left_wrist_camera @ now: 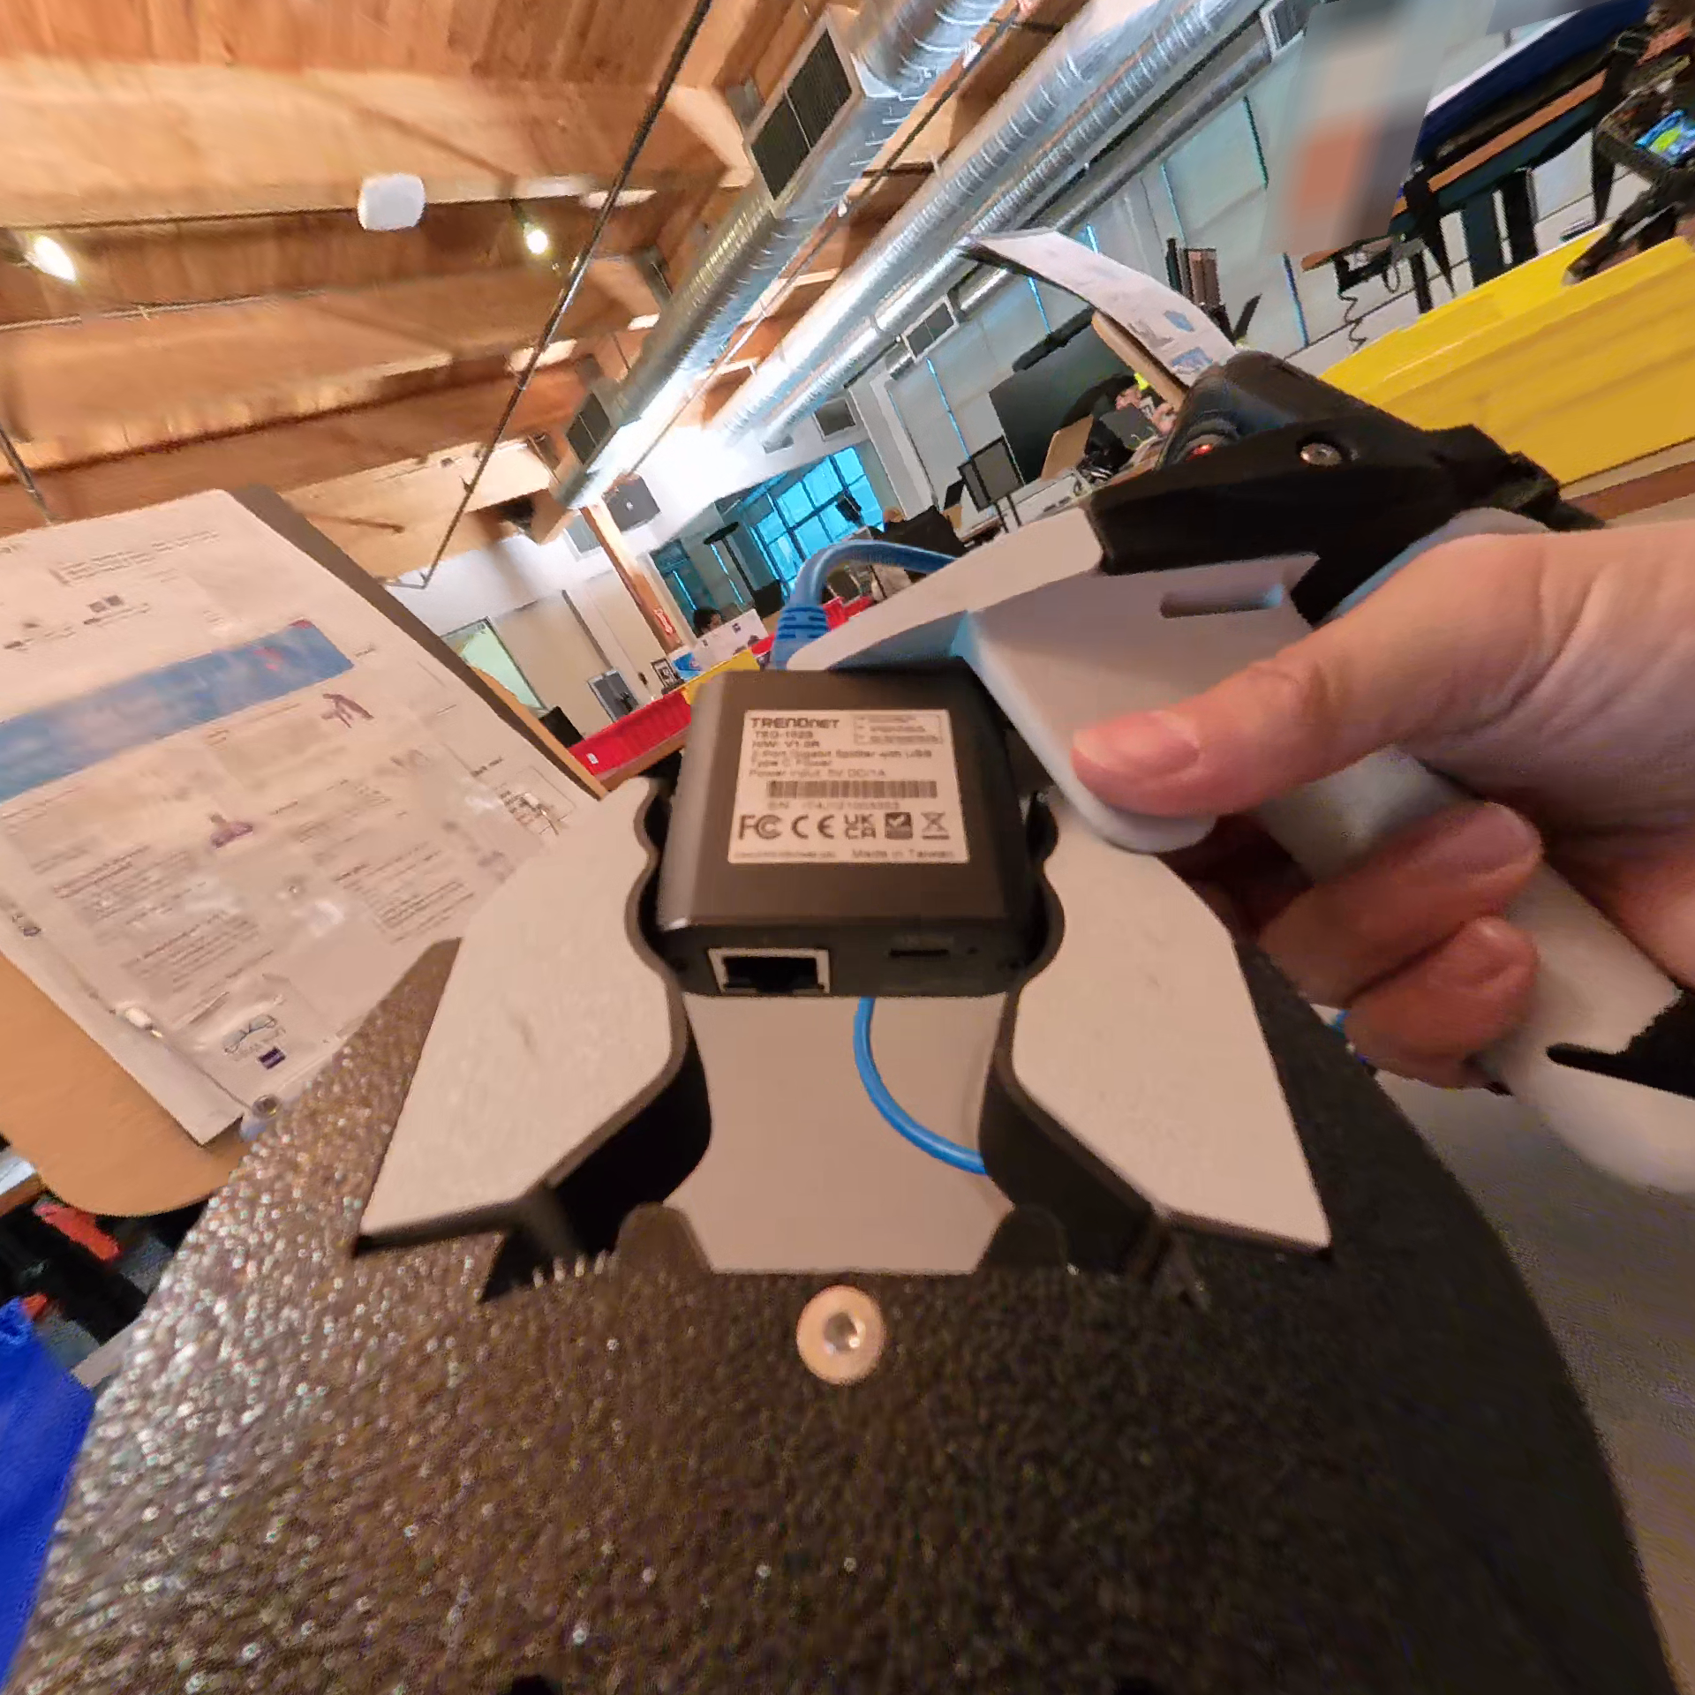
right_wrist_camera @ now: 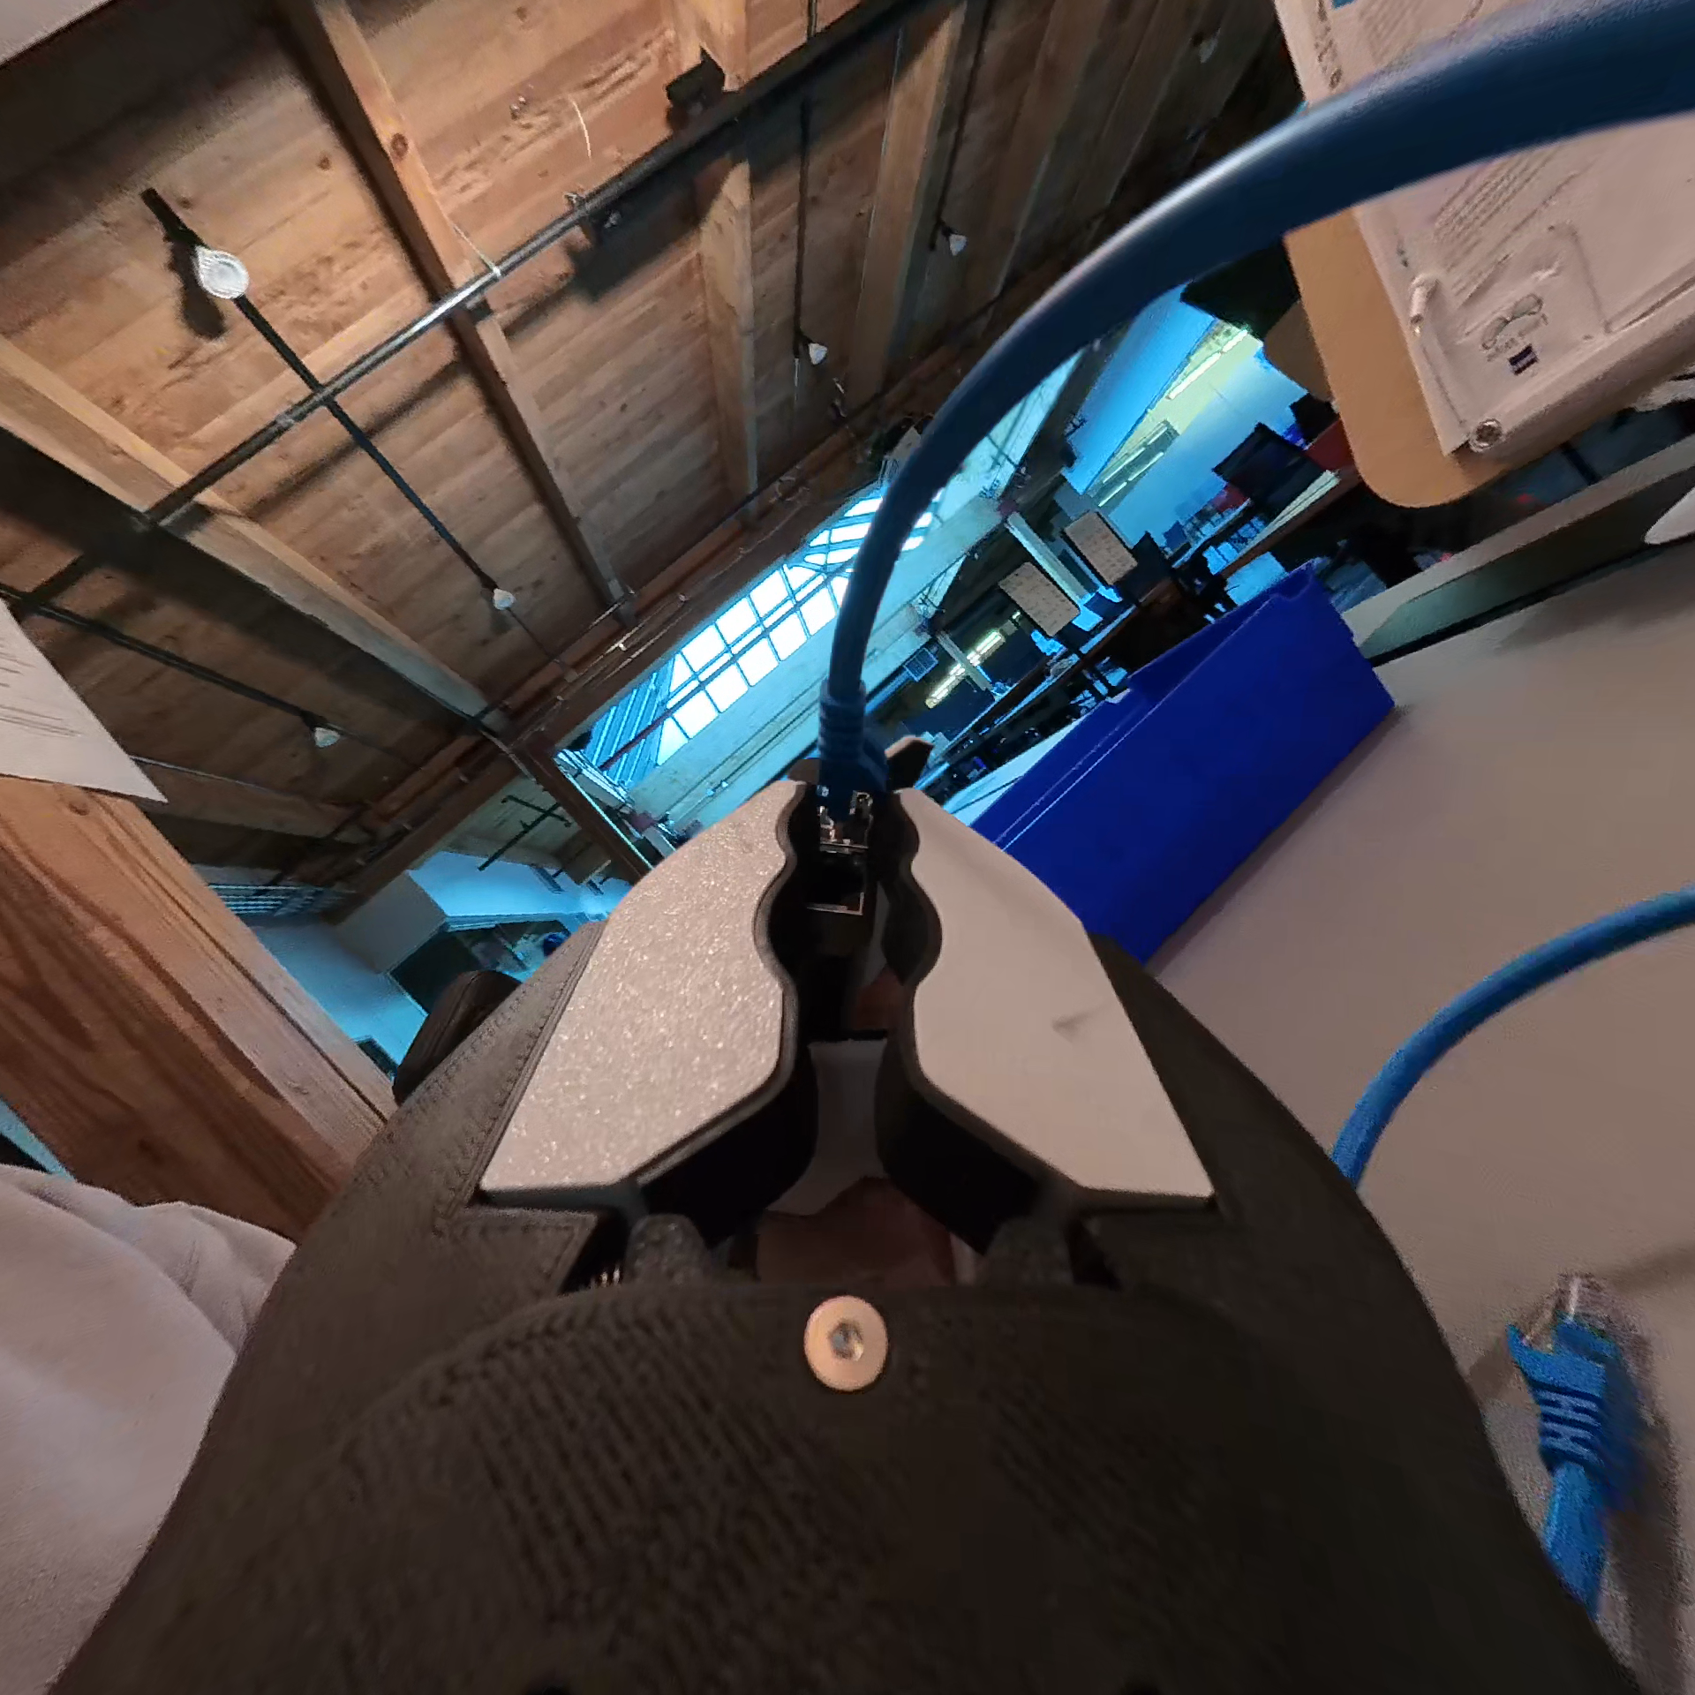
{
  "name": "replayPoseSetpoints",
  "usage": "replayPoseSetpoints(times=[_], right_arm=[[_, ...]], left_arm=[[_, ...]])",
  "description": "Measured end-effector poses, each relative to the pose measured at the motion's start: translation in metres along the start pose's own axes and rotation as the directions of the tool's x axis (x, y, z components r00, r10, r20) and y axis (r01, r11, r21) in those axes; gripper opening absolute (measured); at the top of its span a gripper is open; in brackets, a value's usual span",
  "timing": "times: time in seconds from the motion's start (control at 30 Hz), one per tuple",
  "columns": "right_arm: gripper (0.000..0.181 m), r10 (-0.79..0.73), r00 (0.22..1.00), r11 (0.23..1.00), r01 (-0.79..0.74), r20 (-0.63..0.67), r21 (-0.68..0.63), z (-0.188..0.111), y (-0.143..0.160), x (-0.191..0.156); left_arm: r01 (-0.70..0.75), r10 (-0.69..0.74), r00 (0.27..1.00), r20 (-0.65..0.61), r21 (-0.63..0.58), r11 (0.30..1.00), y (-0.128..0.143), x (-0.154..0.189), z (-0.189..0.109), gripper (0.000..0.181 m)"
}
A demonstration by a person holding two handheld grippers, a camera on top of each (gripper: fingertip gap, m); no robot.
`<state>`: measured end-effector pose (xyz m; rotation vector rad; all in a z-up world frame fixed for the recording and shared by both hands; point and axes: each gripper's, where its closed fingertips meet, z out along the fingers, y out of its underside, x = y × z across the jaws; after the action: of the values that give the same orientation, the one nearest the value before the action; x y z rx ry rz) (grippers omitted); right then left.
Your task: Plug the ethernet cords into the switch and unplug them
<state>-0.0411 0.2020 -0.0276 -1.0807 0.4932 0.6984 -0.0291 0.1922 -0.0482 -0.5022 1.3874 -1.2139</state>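
My left gripper [left_wrist_camera: 844,816] is shut on the black switch [left_wrist_camera: 725,880], held in the air with its label side up. One empty port [left_wrist_camera: 769,970] faces the camera. My right gripper [right_wrist_camera: 848,807], held by a hand [left_wrist_camera: 1467,780], reaches in from the right. It is shut at the switch's far end on the plug [right_wrist_camera: 846,821] of a blue ethernet cord [right_wrist_camera: 917,459]. Its upper finger [left_wrist_camera: 1055,624] lies over the switch's far edge. An empty port [right_wrist_camera: 836,903] shows beside that plug. A second blue cord [right_wrist_camera: 1431,1036] lies on the table with its plug [right_wrist_camera: 1568,1403] free.
A cardboard panel with a laminated sheet [left_wrist_camera: 229,780] stands to the left and also shows in the right wrist view [right_wrist_camera: 1513,229]. A blue bin [right_wrist_camera: 1192,789] sits on the grey table [right_wrist_camera: 1513,780]. A yellow bin [left_wrist_camera: 1513,367] and red bins [left_wrist_camera: 633,734] stand farther back. The grippers are tip to tip, or close to it.
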Motion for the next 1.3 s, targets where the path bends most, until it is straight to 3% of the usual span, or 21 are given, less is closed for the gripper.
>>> replayPoseSetpoints(times=[0.27, 0.4, 0.5, 0.57, 0.67, 0.8, 1.07, 1.3], right_arm=[[0.014, 0.057, 0.998, 0.998, -0.057, 0.013, 0.031, -0.003, -0.002, 0.005], [0.014, 0.056, 0.996, 0.997, -0.059, 0.071, 0.040, -0.001, -0.005, -0.006], [0.014, 0.045, 0.998, 0.999, -0.047, 0.050, 0.027, -0.001, -0.006, -0.004], [0.014, 0.044, 0.997, 0.999, -0.045, 0.062, 0.024, -0.001, -0.005, -0.004], [0.013, 0.146, 0.985, 0.984, -0.134, 0.092, -0.117, -0.003, -0.001, -0.008], [0.014, 0.132, 0.989, 0.987, -0.125, 0.070, -0.102, -0.005, -0.005, -0.010], [0.014, 0.156, 0.987, 0.980, -0.150, 0.041, -0.132, -0.006, 0.000, -0.008], [0.013, 0.112, 0.993, 0.993, -0.111, 0.024, -0.052, -0.005, 0.004, -0.003]], left_arm=[[0.011, -0.009, 0.999, 0.033, -0.043, 0.999, 0.005, 0.001, 0.003, 0.073], [-0.075, 0.077, 0.996, 0.054, -0.032, 0.997, -0.008, -0.002, 0.001, 0.073], [-0.030, 0.032, 0.998, 0.057, -0.032, 0.999, -0.006, -0.002, 0.002, 0.073], [-0.041, 0.043, 0.998, 0.044, -0.051, 0.998, -0.004, -0.001, 0.002, 0.073], [-0.089, 0.088, 0.996, -0.027, -0.017, 0.996, -0.007, 0.000, -0.003, 0.073], [0.029, -0.027, 0.997, -0.066, 0.038, 0.999, -0.017, 0.005, -0.002, 0.072], [0.070, -0.063, 0.992, -0.108, 0.058, 0.996, -0.015, 0.005, -0.005, 0.072], [0.058, -0.053, 0.991, -0.122, 0.039, 0.998, -0.007, 0.005, -0.006, 0.073]])
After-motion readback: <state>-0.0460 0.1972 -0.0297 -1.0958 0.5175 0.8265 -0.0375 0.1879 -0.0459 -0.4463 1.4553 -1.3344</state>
